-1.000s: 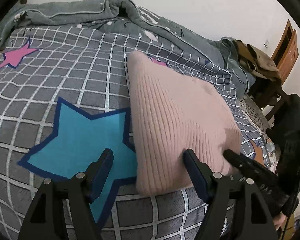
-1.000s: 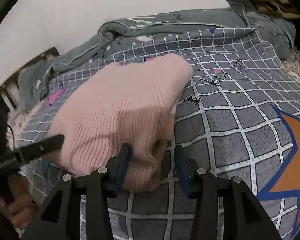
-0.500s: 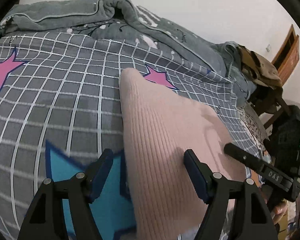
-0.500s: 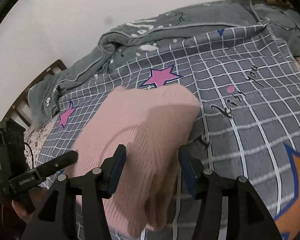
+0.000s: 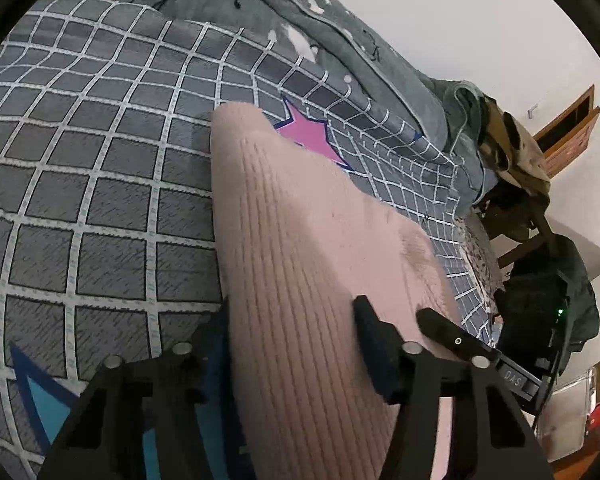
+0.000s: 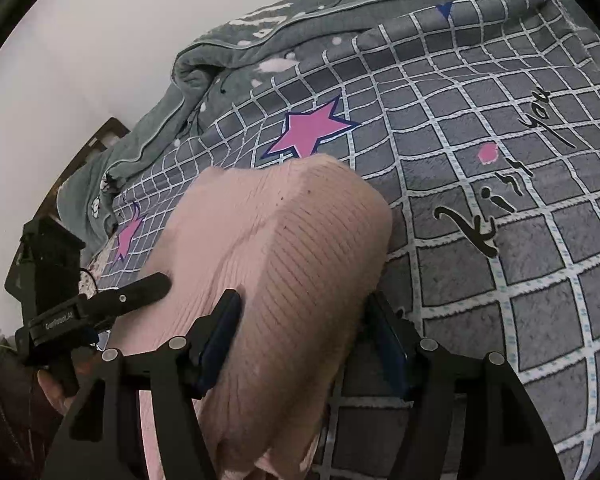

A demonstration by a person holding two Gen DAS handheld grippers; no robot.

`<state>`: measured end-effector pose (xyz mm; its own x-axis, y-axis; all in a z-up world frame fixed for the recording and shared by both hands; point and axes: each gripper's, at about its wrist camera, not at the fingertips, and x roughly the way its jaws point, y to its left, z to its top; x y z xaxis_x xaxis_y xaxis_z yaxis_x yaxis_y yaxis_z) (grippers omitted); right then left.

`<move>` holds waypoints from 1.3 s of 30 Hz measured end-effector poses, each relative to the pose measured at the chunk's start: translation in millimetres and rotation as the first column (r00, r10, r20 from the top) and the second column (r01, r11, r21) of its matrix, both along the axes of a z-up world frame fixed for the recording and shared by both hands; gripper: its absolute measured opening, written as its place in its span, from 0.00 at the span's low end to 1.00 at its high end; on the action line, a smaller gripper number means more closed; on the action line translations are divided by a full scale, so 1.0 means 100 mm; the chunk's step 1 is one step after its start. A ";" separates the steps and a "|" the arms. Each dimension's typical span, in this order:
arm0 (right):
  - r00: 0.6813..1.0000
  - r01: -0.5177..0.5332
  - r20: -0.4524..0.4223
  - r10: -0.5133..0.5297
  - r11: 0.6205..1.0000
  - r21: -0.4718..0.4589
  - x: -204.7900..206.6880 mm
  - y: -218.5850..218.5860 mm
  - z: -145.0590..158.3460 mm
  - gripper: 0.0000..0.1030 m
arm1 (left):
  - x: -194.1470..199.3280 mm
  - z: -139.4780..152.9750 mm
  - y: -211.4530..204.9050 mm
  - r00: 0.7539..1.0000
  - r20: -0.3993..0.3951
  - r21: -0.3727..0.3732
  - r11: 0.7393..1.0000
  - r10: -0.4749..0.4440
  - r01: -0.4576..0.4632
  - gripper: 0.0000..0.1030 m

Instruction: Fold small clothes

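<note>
A folded pink ribbed sweater lies on the grey checked bed cover. My left gripper straddles its near left edge. Its jaws are closing, with the knit bunched between the pads, and the right pad dents the fabric. In the right wrist view the same sweater fills the gap of my right gripper, whose jaws are opening around its near right edge. One of the right gripper's fingers lies on the sweater beside the left gripper. The sweater's near end is hidden below both views.
A rumpled grey quilt runs along the far side of the bed by the white wall. A wooden chair piled with clothes stands at the right end. A dark headboard is at the left. A hand holds the left gripper.
Both grippers have pushed forward along the sweater, which now fills the gap of each. The left jaws have narrowed and the right jaws have widened. More of the pink star shows beyond the sweater.
</note>
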<state>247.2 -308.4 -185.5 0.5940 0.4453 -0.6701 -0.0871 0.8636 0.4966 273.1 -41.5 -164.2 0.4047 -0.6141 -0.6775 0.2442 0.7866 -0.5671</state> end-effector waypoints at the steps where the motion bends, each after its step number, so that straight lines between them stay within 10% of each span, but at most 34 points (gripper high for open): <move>1: 1.000 -0.001 0.004 0.001 1.000 0.016 0.00 -0.01 -0.01 0.61 | -0.01 0.02 -0.02 1.000 0.016 0.013 1.000 -0.006 0.006 0.46; 5: 0.999 -0.004 0.036 0.002 0.997 0.077 -0.01 0.00 0.01 0.32 | -0.07 0.16 -0.11 0.995 0.094 0.099 0.995 -0.020 0.011 0.40; 11: 0.988 0.011 0.153 -0.009 1.000 -0.017 -0.08 0.21 0.28 0.22 | -0.08 0.30 -0.02 0.989 0.147 0.129 0.991 -0.005 -0.014 0.36; 27: 0.979 -0.101 0.183 0.091 0.994 0.046 0.48 1.05 0.34 0.20 | 0.15 0.42 0.81 0.973 0.184 0.179 0.968 0.140 -0.173 0.36; 31: 0.994 -0.069 0.077 0.072 0.996 -0.049 0.62 1.06 0.08 0.23 | 0.20 0.26 0.75 0.976 0.167 0.207 0.963 0.137 -0.171 0.41; 39: 0.985 -0.051 0.149 0.085 0.975 -0.214 0.44 1.11 0.20 0.45 | 0.08 0.27 0.70 0.955 0.242 0.279 0.931 0.170 -0.237 0.57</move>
<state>290.9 -197.0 -165.6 0.6720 0.3484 -0.6535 -0.2116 0.9360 0.2813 280.8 28.8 -136.8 0.6525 -0.2833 -0.7028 0.1479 0.9572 -0.2486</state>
